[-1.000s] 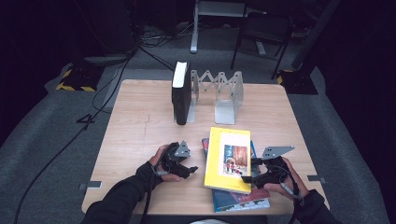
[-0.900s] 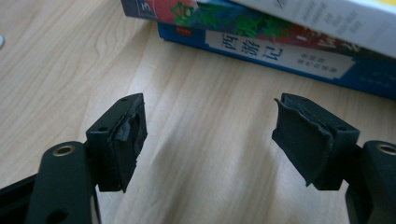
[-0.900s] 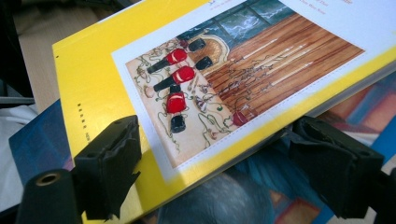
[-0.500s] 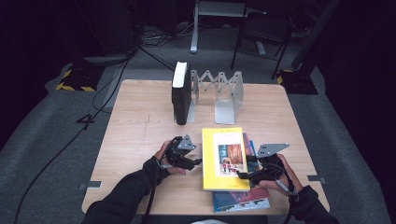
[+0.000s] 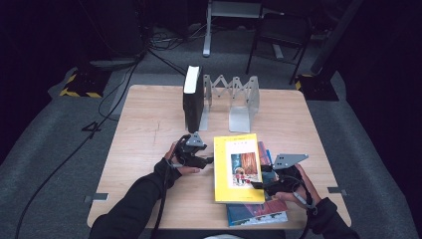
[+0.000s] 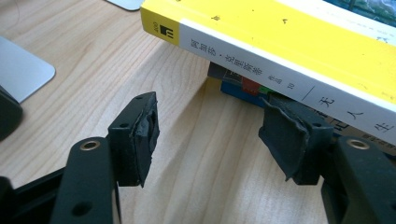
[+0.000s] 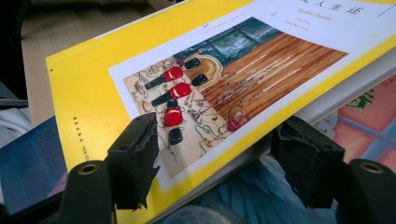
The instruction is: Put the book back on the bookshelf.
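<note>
The yellow book (image 5: 238,167) lies on top of a small stack of other books (image 5: 259,209) near the front edge of the wooden table (image 5: 144,124), its cover facing up. The right gripper (image 5: 259,185) reaches the book from its right long edge. In the right gripper view one jaw stands above the cover and the other under the book's edge, so the yellow book (image 7: 187,107) is between them; the jaws have just been closing, but I cannot tell if the pads already press on it. The left gripper (image 5: 208,160) is just beside the book's left edge. In the left gripper view its jaws are apart, with bare table between them, and the book's white spine (image 6: 289,79) passes just over the right jaw. Farther back on the table a black book (image 5: 193,99) stands upright against a metal book rack (image 5: 239,99).
</note>
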